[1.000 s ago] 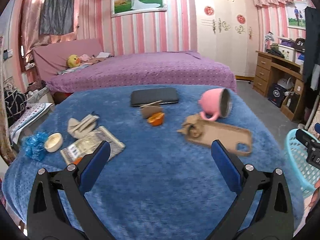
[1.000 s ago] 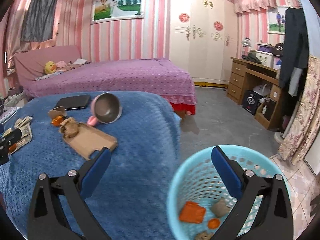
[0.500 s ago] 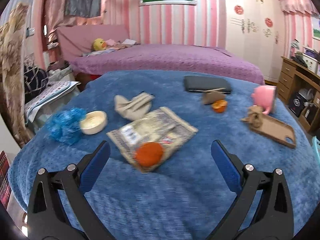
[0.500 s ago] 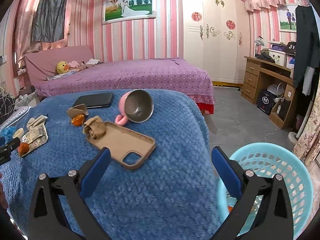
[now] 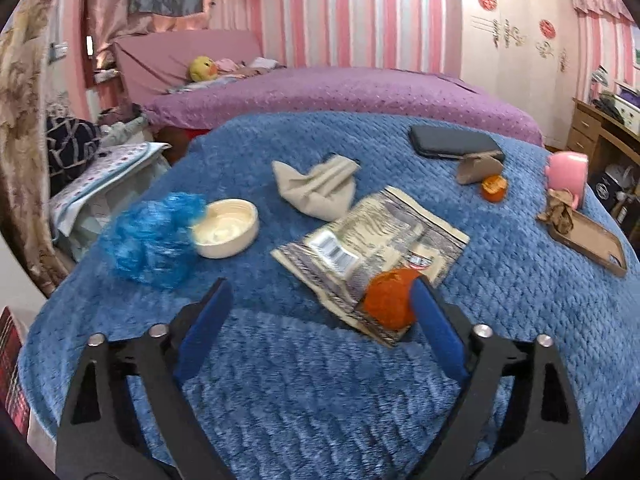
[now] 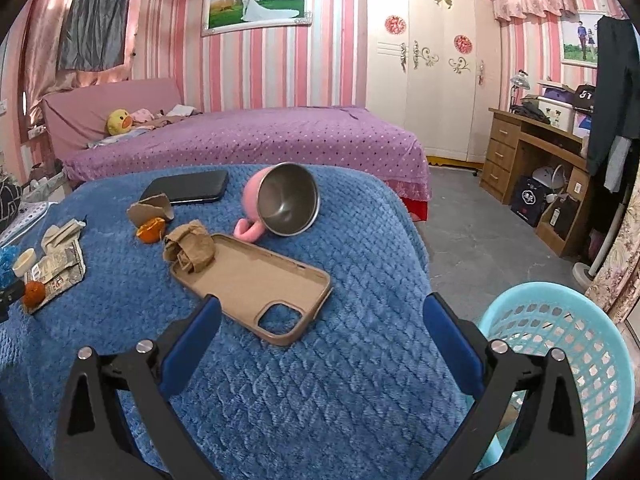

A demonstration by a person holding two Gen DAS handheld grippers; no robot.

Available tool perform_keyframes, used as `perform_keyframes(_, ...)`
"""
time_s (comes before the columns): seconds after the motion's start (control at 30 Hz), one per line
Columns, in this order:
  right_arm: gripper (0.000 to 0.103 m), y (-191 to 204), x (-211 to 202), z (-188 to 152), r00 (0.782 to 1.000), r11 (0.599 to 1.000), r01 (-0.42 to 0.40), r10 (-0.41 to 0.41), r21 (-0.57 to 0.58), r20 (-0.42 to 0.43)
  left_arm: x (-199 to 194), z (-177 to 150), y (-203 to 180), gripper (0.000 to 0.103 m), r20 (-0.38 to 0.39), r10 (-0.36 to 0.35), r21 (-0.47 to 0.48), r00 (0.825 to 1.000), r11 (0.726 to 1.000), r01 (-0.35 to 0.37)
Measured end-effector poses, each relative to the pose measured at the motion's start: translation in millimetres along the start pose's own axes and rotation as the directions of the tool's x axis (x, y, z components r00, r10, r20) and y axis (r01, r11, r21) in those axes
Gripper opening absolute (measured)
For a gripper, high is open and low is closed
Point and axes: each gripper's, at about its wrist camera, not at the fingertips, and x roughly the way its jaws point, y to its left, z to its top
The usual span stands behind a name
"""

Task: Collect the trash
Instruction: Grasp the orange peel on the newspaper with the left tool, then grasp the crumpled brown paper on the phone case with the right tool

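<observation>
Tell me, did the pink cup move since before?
No. The pink cup lies tipped beside the phone case and black phone, just as in the earlier right wrist pictures.

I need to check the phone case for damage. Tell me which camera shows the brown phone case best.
The right wrist view: the phone case lies close and whole on the blue blanket, inside up, camera cutout visible, crumpled brown paper on its far end. The left wrist view shows it small and foreshortened at the right edge.
</observation>
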Motion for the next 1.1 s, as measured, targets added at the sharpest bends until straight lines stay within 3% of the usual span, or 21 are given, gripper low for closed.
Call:
perform_keyframes(0.23,0.098,5,7,2,1.0,1.0,-0.023,0.023,-0.011,-0.021,7,1,-21,0.061,-0.04,-0.109,0.018,0.993,0.994,0.109)
perform_keyframes(0.37,0.098,5,12,2,0.999,0.999,-0.036,0.036,-0.012,-0.037,17,1,-32,0.041,-0.083,-0.129,0.047,0.988,0.99,0.134)
perform_keyframes(0.6,0.098,7,18,2,0.997,0.998,-0.058,0.058,-0.006,-0.058,14,1,-26,0.029,-0.077,-0.15,0.014,0.986,0.988,0.152)
perform_keyframes(0.83,0.098,13,18,9,0.997,0.997,-0.075,0.075,-0.002,-0.033,9,16,-15,0.027,0.005,-0.071,-0.014,0.997,0.997,0.071)
perform_keyframes(0.97,0.098,25,22,16,0.996,0.996,-0.09,0.09,-0.018,-0.013,6,25,-7,0.027,0.051,-0.061,-0.04,0.997,0.997,0.063)
perform_keyframes(1.1,0.098,40,32,20,0.993,0.993,-0.114,0.113,-0.045,-0.019,6,28,2,0.027,0.091,-0.008,-0.05,0.996,0.999,0.012)
